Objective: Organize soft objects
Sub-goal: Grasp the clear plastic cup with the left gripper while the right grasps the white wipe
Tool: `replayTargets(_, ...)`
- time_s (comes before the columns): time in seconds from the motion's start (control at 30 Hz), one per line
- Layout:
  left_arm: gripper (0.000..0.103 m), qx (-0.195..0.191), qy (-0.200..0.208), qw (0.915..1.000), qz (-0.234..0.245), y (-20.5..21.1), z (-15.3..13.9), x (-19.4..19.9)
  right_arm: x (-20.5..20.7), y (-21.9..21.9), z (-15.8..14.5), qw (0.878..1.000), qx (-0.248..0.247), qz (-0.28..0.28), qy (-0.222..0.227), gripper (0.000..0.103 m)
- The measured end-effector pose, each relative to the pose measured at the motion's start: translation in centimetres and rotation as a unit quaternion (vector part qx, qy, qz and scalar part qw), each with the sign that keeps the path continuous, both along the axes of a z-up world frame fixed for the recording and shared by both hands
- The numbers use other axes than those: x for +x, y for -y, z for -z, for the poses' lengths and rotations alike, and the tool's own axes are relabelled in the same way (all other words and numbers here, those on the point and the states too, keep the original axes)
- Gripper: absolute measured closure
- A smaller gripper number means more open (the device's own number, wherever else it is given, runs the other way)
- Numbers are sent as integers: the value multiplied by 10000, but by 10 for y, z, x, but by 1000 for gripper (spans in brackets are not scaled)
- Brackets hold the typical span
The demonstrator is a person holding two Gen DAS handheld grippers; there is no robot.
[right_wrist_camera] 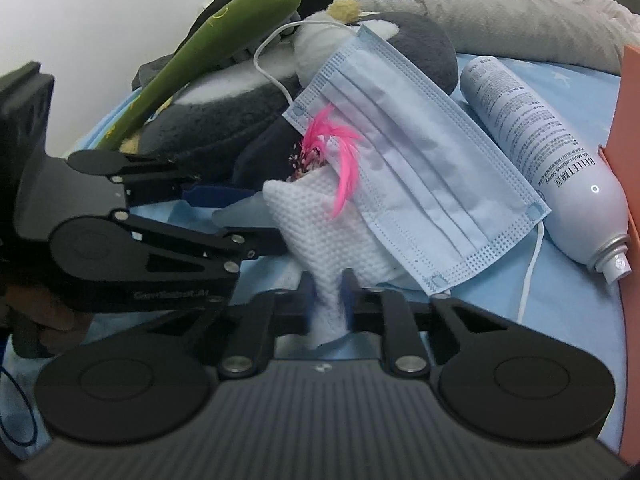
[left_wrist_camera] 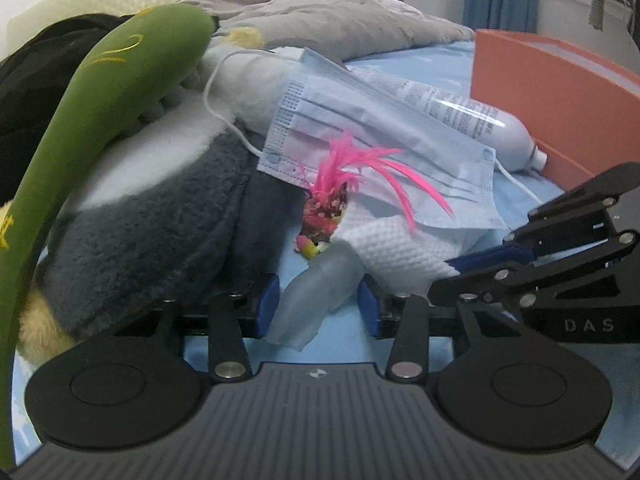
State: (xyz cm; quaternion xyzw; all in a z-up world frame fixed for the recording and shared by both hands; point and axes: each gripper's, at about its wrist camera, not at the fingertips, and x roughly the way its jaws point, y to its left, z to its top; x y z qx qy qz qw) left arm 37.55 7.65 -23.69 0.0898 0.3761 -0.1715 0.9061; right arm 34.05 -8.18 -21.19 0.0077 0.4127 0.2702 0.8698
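While orange box [right_wrist_camera: 630, 184] borders can [right_wrist_camera: 536, 160], right hand-held gripper [right_wrist_camera: 330, 292] pinches white cloth [right_wrist_camera: 320, 224].

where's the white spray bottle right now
In the right wrist view the white spray bottle lies on its side at the right, on the blue sheet, between the face mask and the orange box.

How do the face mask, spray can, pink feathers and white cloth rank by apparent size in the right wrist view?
1. face mask
2. spray can
3. white cloth, partly hidden under the mask and nearest the camera, so unsure against the can
4. pink feathers
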Motion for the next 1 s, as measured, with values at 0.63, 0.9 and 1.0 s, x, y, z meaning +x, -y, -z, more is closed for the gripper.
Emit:
replayTargets(0.63, 91, -737, -234, 9928, -917, -9, -31, -68, -48, 12, -36, 9998, 86, 191, 8, 96)
replayTargets(0.9, 94, -1032, -383, 9847, -1350, -14, -41, -112, -87, 14, -49, 9997, 5, 227, 3, 96)
replayTargets(1.0, 94, -1178, -441, 9806, -1503, -15, -44, -128, -101, 16, -52, 9997, -31, 255, -7, 96)
